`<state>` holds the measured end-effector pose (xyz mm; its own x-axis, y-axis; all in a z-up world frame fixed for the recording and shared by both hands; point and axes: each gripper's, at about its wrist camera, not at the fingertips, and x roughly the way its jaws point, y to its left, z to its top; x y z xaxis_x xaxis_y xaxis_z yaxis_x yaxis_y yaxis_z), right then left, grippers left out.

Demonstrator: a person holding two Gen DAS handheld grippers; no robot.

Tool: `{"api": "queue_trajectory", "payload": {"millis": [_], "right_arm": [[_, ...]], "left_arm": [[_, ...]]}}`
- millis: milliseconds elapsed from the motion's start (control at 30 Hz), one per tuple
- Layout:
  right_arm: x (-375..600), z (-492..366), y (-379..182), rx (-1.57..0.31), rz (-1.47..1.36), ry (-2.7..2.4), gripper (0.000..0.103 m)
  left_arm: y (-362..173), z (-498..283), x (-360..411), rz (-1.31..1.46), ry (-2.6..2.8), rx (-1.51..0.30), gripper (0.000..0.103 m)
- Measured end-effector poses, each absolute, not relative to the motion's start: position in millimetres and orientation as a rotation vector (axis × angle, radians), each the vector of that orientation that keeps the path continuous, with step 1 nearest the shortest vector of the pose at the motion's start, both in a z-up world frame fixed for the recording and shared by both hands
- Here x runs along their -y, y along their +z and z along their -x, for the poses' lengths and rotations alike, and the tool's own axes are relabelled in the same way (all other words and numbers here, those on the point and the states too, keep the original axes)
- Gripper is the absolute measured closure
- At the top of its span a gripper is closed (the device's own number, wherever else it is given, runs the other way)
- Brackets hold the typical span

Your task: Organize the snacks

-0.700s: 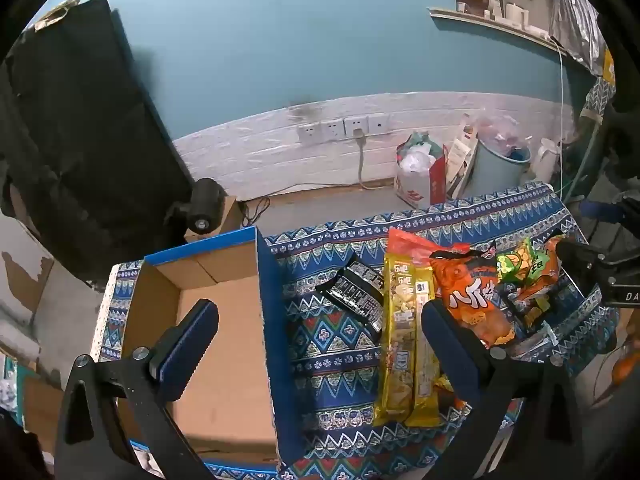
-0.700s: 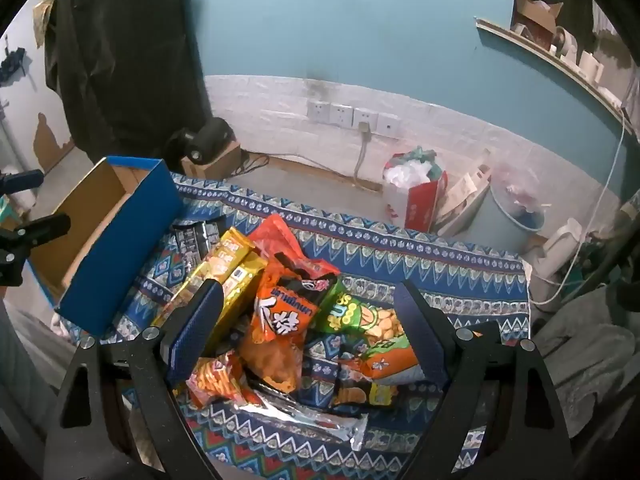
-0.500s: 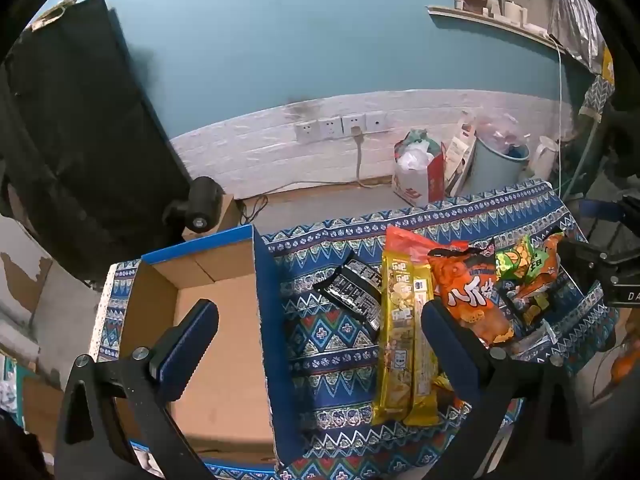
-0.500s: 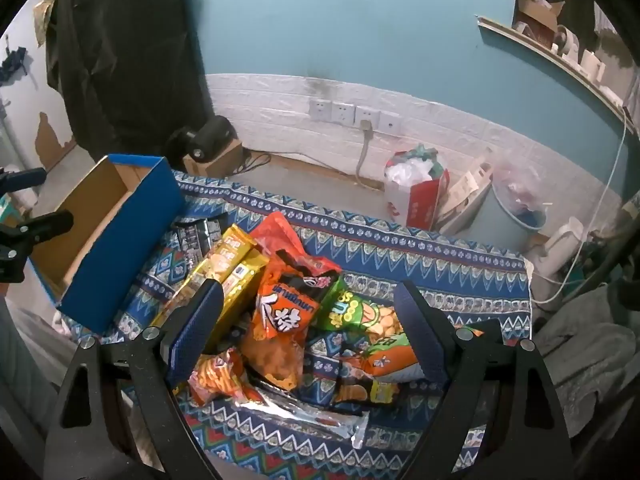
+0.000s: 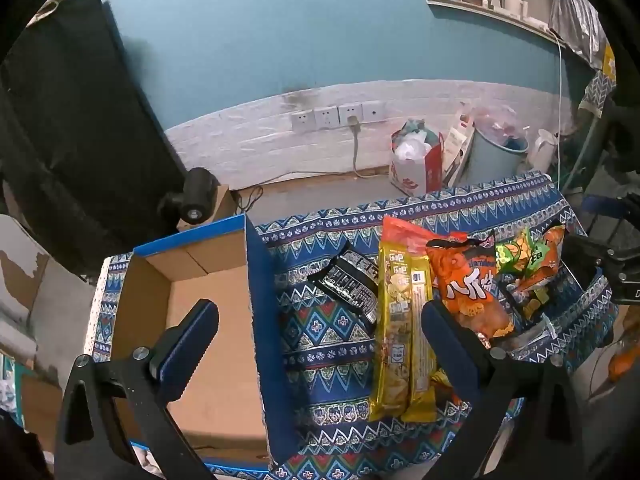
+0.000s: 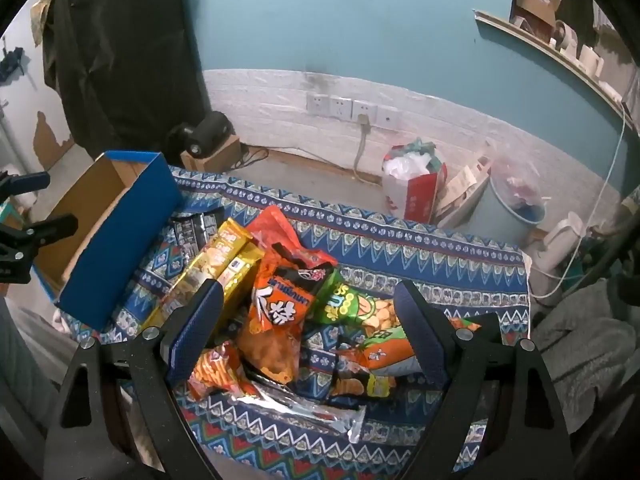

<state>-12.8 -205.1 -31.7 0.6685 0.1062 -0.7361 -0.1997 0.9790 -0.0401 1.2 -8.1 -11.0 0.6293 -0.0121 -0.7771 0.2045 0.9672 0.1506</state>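
While hovering with jaws spread and empty, right gripper nearing soft, crinkly orange foil snack bag; light, slippery, likely best pinched at far sealed edge; left gripper likewise released.

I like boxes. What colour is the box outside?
Blue cardboard box, brown inside; right wrist view shows it best.

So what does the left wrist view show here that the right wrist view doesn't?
Only the left wrist view shows the bare floor of the box, which holds nothing visible.

Only the right wrist view shows the silver foil packet and small orange pack at the near edge.

Both show the yellow packs, black pack, big orange bag and patterned cloth. Both claws are open.
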Motion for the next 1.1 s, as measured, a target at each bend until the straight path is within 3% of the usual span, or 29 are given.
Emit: {"api": "queue_trajectory", "payload": {"millis": [1100], "right_arm": [[204.3, 13.0, -31.9, -0.83, 0.124, 0.183, 0.018]], "left_arm": [[-9.5, -2.8, 10.8, -0.245, -0.145, -0.883, 0.001]]}}
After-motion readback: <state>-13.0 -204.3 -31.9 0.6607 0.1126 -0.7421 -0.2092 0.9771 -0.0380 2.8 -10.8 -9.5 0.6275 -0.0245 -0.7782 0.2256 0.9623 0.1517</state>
